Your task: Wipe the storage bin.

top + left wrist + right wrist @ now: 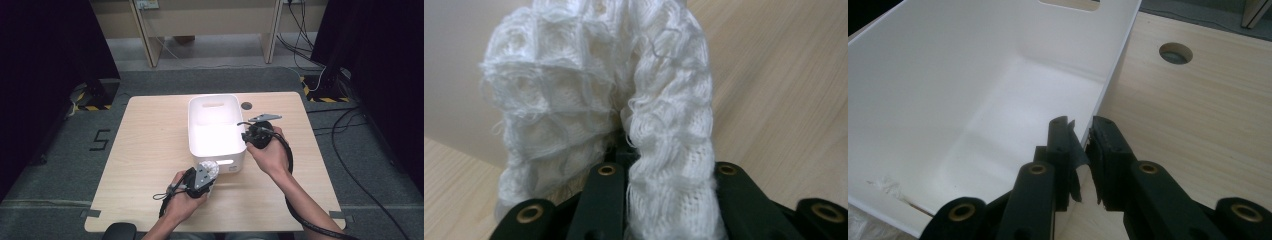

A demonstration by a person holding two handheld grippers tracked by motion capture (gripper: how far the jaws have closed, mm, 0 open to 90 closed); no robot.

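Fingers of our left gripper [664, 200] clamped on white waffle-knit cloth [594, 100], just beside white plastic bin [216, 125] | right gripper [1082, 150] pinches bin's side wall | risk: 1 loose fold catches the rim, cloth hangs outside.

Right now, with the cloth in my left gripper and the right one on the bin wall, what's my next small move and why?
Probably lift the left gripper up over the near rim: it is shut on the white cloth just outside the white bin, while the right gripper clamps the side wall, steadying it.
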